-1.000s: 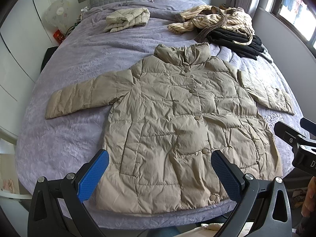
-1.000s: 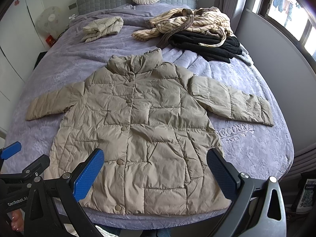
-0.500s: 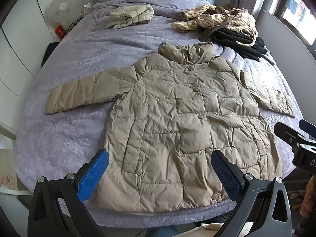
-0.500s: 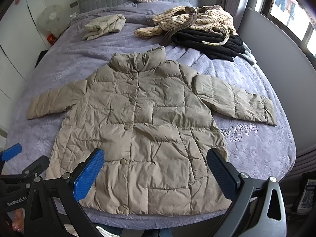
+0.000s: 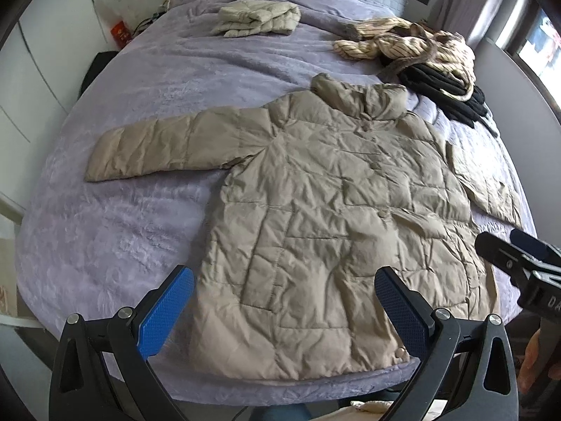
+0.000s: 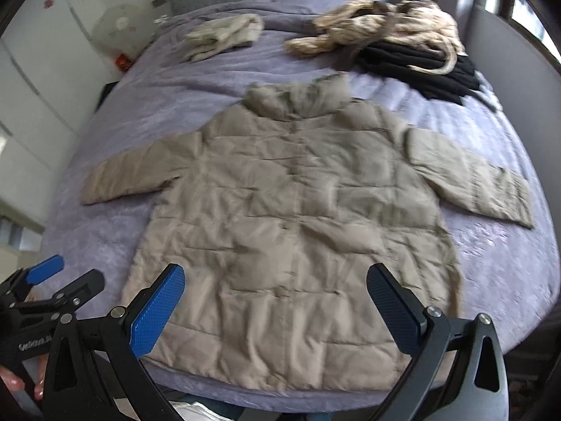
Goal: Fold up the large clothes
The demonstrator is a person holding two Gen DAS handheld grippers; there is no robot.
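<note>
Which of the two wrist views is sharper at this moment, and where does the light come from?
Left wrist view: sharp, the quilting on the puffer jacket reads clearly. Right wrist view: motion-blurred, the jacket's seams and the striped garment smeared. Both: strong fisheye bending of the bed; daylight from the window at right, blown out.

Bare bedspread [image 5: 115,217] lies open left of the jacket [image 5: 326,217]; piled clothes [image 5: 431,59] crowd its collar.

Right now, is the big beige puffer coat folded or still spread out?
Spread out. The beige quilted puffer coat lies flat, front up, on the purple bedspread, both sleeves extended sideways; no fold made yet.
</note>
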